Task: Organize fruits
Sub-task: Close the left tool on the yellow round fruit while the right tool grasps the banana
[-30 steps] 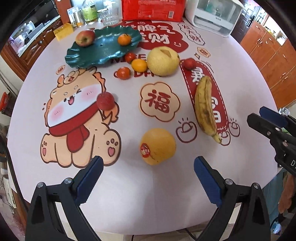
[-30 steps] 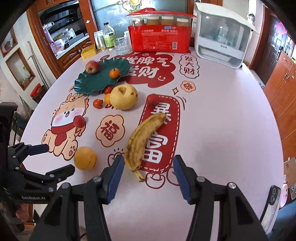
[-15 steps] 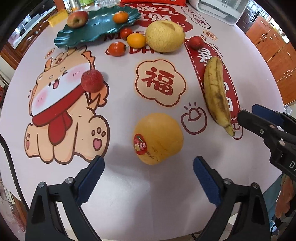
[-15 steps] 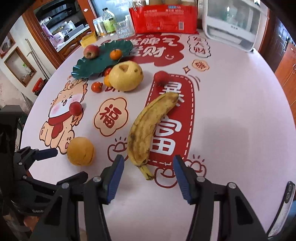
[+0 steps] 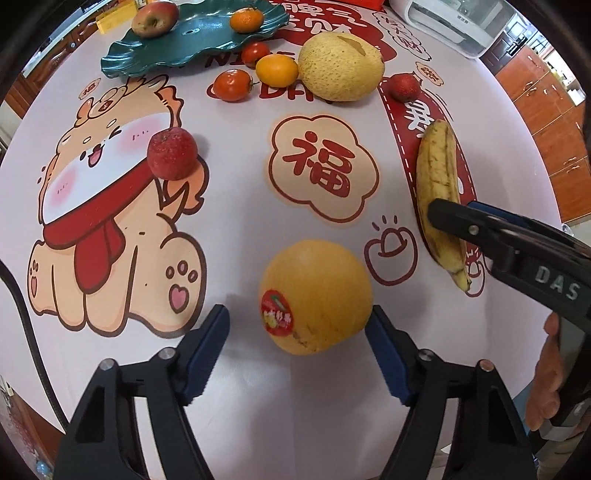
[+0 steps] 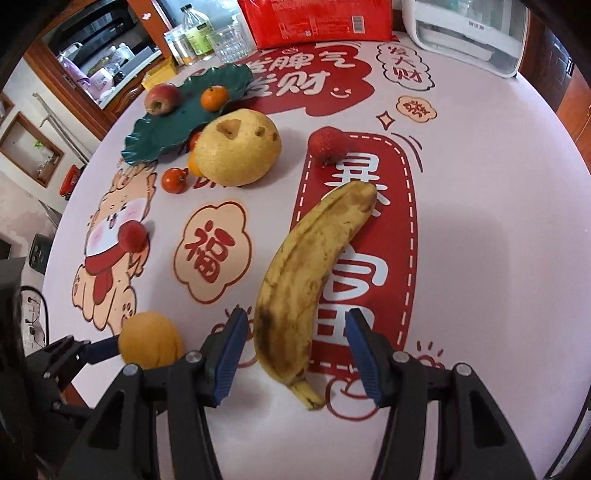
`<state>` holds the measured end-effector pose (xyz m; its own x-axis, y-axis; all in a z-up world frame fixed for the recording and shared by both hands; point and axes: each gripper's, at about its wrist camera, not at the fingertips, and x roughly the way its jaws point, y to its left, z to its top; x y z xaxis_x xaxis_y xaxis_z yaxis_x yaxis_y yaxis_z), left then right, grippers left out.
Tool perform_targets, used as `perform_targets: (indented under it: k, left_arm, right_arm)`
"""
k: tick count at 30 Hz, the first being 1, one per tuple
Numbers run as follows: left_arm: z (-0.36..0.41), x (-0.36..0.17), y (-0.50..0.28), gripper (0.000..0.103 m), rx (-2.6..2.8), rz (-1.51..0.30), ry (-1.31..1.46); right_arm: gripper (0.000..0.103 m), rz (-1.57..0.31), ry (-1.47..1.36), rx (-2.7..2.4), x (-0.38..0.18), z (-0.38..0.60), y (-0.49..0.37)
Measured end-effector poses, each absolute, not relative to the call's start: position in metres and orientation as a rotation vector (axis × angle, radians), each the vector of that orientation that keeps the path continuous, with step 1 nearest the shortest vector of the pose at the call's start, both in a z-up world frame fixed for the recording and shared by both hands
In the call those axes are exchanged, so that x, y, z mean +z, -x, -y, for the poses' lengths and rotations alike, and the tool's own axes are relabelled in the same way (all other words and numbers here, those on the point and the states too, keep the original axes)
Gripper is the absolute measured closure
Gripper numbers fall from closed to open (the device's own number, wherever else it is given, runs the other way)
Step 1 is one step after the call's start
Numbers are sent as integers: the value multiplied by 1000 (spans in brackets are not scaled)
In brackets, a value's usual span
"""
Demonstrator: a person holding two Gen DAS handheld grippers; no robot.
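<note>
My left gripper [image 5: 297,326] is open, its blue pads on either side of a yellow-orange fruit with a red sticker [image 5: 314,295]; the right pad is near or at its skin. My right gripper [image 6: 295,332] is open around the stem end of a spotted banana [image 6: 306,273], not gripping. The fruit [image 6: 149,341] and the banana [image 5: 439,192] each show in the other view too. A green leaf-shaped plate [image 5: 192,40] at the far left holds an apple [image 5: 155,18] and a tangerine [image 5: 246,20].
A large yellow melon [image 5: 340,66], an orange [image 5: 277,70], two small tomatoes [image 5: 232,85] and two red bumpy fruits [image 5: 171,153] lie on the printed tablecloth. A red package [image 6: 317,18], glass, bottles and a white appliance [image 6: 469,29] stand at the far edge.
Both grippers have moved forward and down. The left one now straddles the stickered fruit, and the right one now straddles the banana's stem end. No fruit has moved.
</note>
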<state>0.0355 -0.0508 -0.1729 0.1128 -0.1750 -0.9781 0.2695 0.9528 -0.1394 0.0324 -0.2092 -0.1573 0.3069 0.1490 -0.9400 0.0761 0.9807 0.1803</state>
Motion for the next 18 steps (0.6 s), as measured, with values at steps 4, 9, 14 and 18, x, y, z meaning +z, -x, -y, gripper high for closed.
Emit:
perform_targets:
  k: [4,9,14,18]
  left_arm:
    - [54,-174,-38,39,-324,-1422,-87]
    - [64,-176,-42,42,-316,-1421,-128]
    - [77,-179,-43,44,-294,-1408,-210]
    - [88,-180,-45,50,-293,-1393,-251]
  right_arm:
    - [47,-1286,-189,36,-166,207,-40]
    - [48,-1294,-158,33,-170,203,-46]
    - [51,-1288,-111,34,-170,199,-48]
    - [62,-1277,-100,58,-170,195,-47]
